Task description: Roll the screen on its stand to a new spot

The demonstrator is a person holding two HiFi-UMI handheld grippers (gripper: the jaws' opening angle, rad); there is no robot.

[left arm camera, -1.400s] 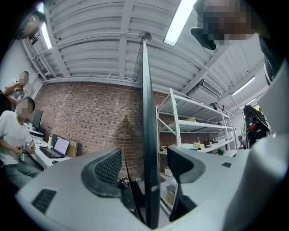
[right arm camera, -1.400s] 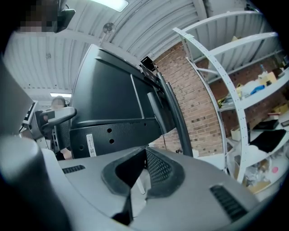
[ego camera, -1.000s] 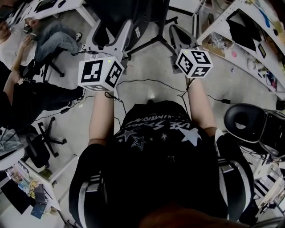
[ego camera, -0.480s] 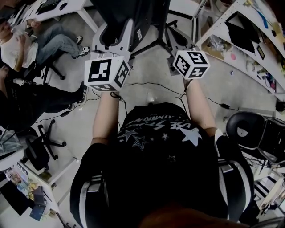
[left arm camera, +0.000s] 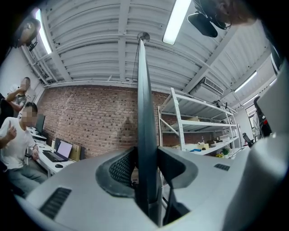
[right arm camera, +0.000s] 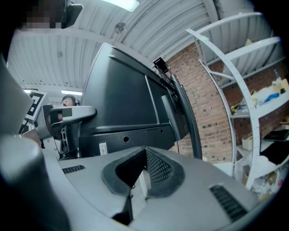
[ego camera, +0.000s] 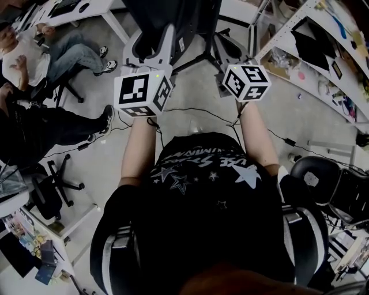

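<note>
big black flat screen (left arm camera: 143,117) on its dark rolling stand (ego camera: 193,60) is right in front, likely heavy and breakable, so hold its stiff side edges. left gripper (left arm camera: 145,169) has just been closing its jaws on one edge; right gripper (right arm camera: 143,168) has its jaws together, empty.

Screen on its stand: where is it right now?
Top centre of the head view, the screen stands ahead of the person; its thin edge sits between the jaws of the left hand-held gripper, which have just been closing on it.
</note>
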